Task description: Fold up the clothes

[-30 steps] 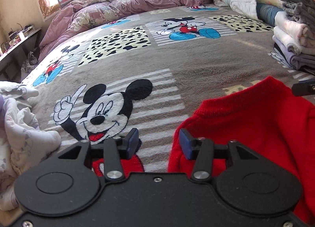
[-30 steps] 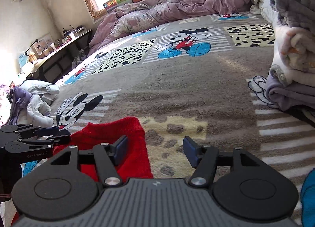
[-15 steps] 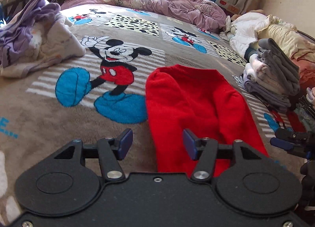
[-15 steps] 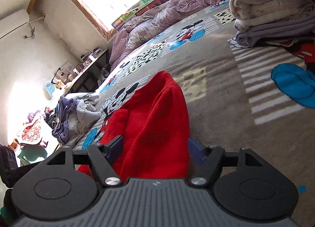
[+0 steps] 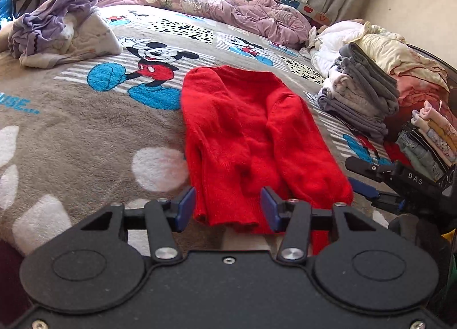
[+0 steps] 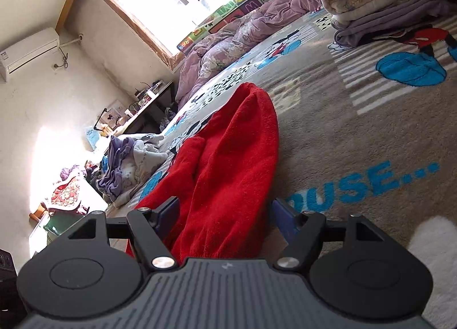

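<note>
A red sweater (image 5: 251, 132) lies flat on the Mickey Mouse blanket (image 5: 85, 117), sleeves folded in over its body. My left gripper (image 5: 228, 209) sits low at the sweater's near hem. Its jaws are closing with the hem's left part between the blue pads, which do not press on it. In the left wrist view my right gripper (image 5: 361, 176) hovers just beyond the hem's right corner. In the right wrist view the red sweater (image 6: 228, 163) runs away from the camera, and my right gripper (image 6: 225, 215) stands open astride its near end.
Folded grey and cream clothes (image 5: 362, 95) are stacked at the right, with a smaller folded pile (image 5: 428, 137) nearer. An unfolded lilac and white heap (image 5: 57, 32) lies at the left. A purple duvet (image 5: 214, 3) is bunched along the far side under the window.
Both grippers have drawn back along the sweater to its near hem and turned. The cloth, formerly beside the jaws, now lies between them. The left jaws have narrowed since half a second ago.
</note>
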`<move>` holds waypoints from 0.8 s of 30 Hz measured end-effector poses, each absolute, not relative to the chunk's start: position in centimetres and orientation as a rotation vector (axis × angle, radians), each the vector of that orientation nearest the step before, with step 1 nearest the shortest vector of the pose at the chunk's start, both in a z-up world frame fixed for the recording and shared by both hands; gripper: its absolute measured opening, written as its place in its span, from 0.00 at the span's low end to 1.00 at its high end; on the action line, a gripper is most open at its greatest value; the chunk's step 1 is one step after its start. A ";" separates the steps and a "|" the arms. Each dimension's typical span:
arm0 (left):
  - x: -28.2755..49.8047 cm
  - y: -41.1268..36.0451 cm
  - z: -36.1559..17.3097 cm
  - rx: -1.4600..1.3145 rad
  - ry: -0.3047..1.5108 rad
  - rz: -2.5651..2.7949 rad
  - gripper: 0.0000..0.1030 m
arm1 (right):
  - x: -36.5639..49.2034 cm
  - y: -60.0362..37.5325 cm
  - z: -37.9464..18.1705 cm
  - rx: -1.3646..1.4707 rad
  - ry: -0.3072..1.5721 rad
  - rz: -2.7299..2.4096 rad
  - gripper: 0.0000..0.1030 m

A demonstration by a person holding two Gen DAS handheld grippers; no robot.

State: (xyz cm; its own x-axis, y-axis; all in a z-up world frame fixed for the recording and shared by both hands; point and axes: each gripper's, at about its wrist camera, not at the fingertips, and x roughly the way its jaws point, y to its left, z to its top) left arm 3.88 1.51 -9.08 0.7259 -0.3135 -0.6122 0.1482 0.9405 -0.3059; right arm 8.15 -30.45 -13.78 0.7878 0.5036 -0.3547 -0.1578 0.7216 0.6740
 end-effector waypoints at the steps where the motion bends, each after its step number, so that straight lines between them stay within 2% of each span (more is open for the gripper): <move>1: 4.1 1.2 -9.4 -0.235 0.721 -0.256 0.42 | 8.1 -30.5 -13.8 0.672 0.549 0.393 0.70; 7: 5.4 0.2 -11.9 -0.227 0.770 -0.231 0.33 | 8.4 -30.4 -15.0 0.651 0.574 0.390 0.70; 13: 5.4 0.1 -13.3 -0.249 0.782 -0.197 0.33 | 9.2 -30.2 -16.1 0.672 0.600 0.381 0.70; 20: 4.8 1.5 -13.3 -0.401 0.779 -0.204 0.32 | 9.7 -29.9 -16.8 0.679 0.621 0.383 0.70; 24: 4.6 1.5 -12.6 -0.419 0.748 -0.196 0.14 | 9.8 -29.5 -16.9 0.668 0.621 0.381 0.70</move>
